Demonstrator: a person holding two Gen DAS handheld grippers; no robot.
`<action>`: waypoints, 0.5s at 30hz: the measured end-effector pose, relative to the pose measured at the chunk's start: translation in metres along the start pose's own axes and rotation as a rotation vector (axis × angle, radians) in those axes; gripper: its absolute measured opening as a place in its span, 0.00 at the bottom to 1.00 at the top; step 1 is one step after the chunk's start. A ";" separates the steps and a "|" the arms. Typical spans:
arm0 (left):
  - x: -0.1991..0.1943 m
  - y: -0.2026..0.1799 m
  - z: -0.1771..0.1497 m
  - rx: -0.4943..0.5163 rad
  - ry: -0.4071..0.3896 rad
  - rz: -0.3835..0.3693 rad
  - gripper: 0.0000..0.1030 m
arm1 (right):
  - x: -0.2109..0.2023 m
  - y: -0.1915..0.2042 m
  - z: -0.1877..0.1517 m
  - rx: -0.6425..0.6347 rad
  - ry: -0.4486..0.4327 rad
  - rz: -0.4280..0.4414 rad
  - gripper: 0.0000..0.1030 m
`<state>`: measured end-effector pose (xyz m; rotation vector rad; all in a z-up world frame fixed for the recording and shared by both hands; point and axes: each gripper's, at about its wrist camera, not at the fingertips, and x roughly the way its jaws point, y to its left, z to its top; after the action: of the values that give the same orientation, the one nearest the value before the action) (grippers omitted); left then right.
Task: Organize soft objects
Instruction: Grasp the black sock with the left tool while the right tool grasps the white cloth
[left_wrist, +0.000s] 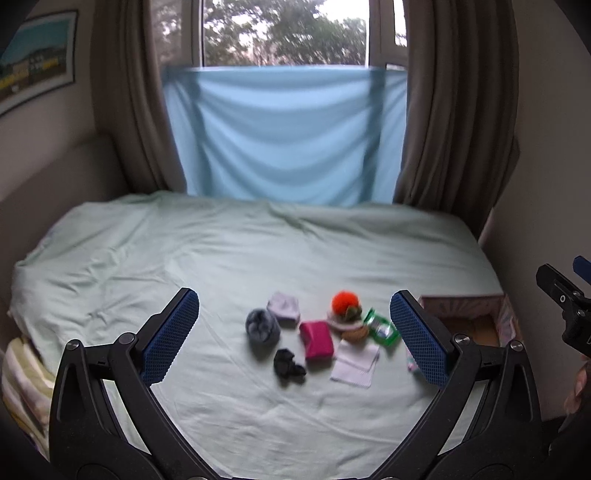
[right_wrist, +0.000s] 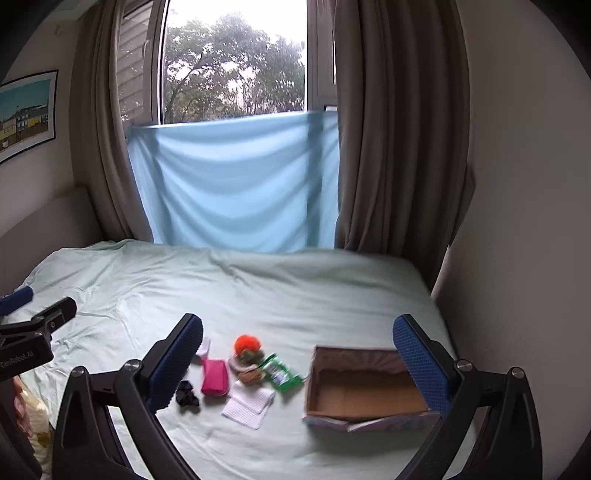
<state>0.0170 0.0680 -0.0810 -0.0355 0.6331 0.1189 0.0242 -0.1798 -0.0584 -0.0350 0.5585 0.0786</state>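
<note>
Several soft things lie together on the pale green bed (left_wrist: 221, 258): a grey fluffy roll (left_wrist: 261, 329), a lilac cloth (left_wrist: 283, 308), a pink pouch (left_wrist: 317, 339), a black scrunchie (left_wrist: 288, 363), an orange pompom (left_wrist: 344, 302), a white folded cloth (left_wrist: 355, 363) and a green packet (left_wrist: 380, 328). An open cardboard box (right_wrist: 364, 387) stands to their right. My left gripper (left_wrist: 293, 332) is open and empty above them. My right gripper (right_wrist: 297, 360) is open and empty, near the box. The pink pouch (right_wrist: 214, 377) and the white cloth (right_wrist: 248, 403) also show in the right wrist view.
A blue sheet (left_wrist: 284, 136) hangs under the window between brown curtains (left_wrist: 454, 110). A striped pillow (left_wrist: 22, 380) lies at the bed's left edge. A wall (right_wrist: 517, 221) runs close along the bed's right side.
</note>
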 end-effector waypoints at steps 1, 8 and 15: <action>0.011 0.006 -0.006 0.014 0.016 -0.012 1.00 | 0.000 0.000 0.000 0.000 0.000 0.000 1.00; 0.083 0.037 -0.050 0.141 0.099 -0.110 1.00 | 0.064 0.052 -0.057 0.039 0.092 -0.053 1.00; 0.177 0.052 -0.110 0.236 0.175 -0.192 1.00 | 0.124 0.085 -0.108 0.035 0.155 -0.072 1.00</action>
<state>0.0872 0.1296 -0.2740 0.1223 0.8116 -0.1469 0.0652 -0.0934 -0.2170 -0.0278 0.7132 -0.0044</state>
